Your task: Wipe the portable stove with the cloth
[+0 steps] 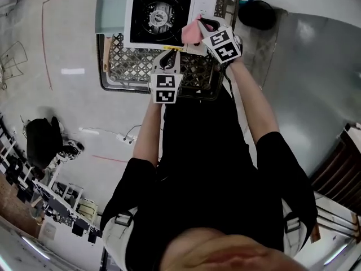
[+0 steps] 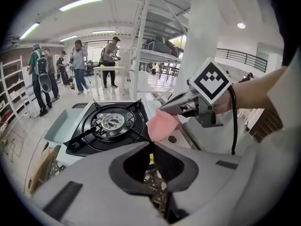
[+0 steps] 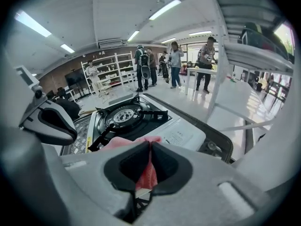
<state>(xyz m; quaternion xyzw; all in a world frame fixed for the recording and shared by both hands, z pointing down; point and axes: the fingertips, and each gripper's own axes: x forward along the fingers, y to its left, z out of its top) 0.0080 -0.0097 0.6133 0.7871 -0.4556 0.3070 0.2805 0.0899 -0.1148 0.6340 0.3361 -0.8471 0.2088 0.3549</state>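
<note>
1. Head view.
   - Portable stove is sitting burner-up on the mesh worktop. A pale tray is lying against its left side.
   - The right claw is gripping the pink cloth and holding it at the stove's right front corner.
   - The left claw is hovering just short of the stove's near edge. It is pointing towards the stove and staying apart from the cloth.

2. Left gripper view.
   - The left claw is showing its jaws meeting at the tips, with nothing caught between them.
   - Beyond the tips, the stove is presenting its black burner ring and pan supports.
   - The cloth is hanging in a bunch from the right claw, over the white section to the right of the burner.
   - Whether the cloth is pressing on the stove surface or hanging just above it cannot be told from here.
   - Several people are standing in the hall behind.

3. Right gripper view.
   - The right claw is clamping the cloth.
   - Pink fabric is filling the narrow gap between the pads and bunching out over the tips.
   - The stove is lying straight ahead, with the burner to the left and the white panel to the right.
   - The left claw is showing at the left edge, near the stove and clear of the cloth.
</note>
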